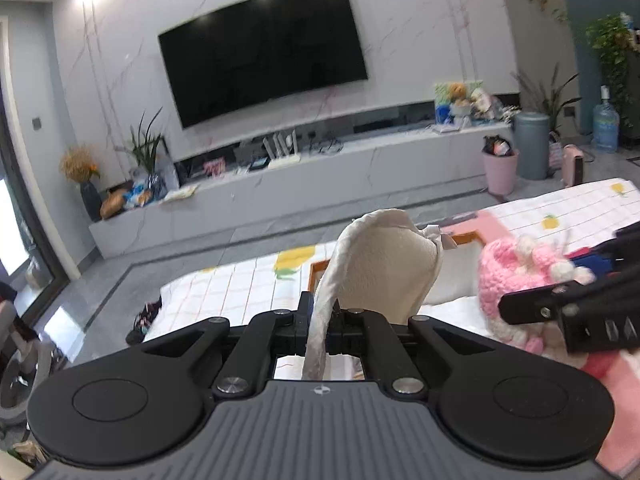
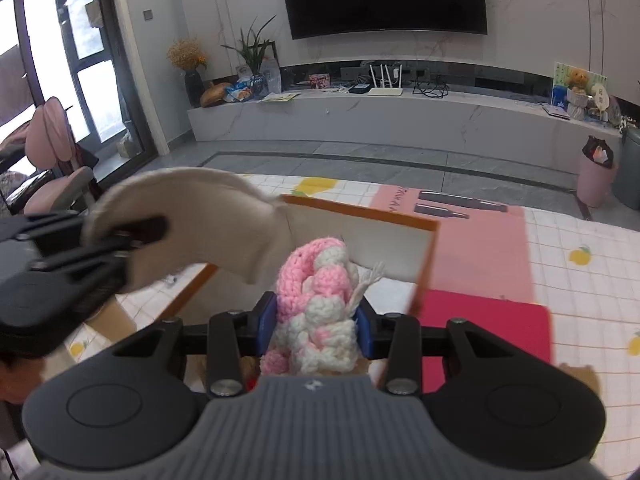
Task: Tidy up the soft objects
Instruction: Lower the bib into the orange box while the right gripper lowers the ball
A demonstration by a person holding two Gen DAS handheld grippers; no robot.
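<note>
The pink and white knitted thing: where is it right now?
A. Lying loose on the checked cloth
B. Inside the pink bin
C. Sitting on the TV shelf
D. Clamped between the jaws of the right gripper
D: in the right wrist view the pink and white knitted piece sits squeezed between the blue pads of the right gripper, lifted in front of the orange-rimmed box.

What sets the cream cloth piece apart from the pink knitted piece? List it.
1. The cream cloth piece is one plain pale colour; the pink knitted piece mixes pink and white.
2. The cream one is smooth, flat fabric; the pink one is chunky, bumpy yarn.
3. The left tool pinches the cream piece by a thin edge; the right tool stands wider around the bulky knit.
Both are soft and held up near the orange-rimmed box.
</note>
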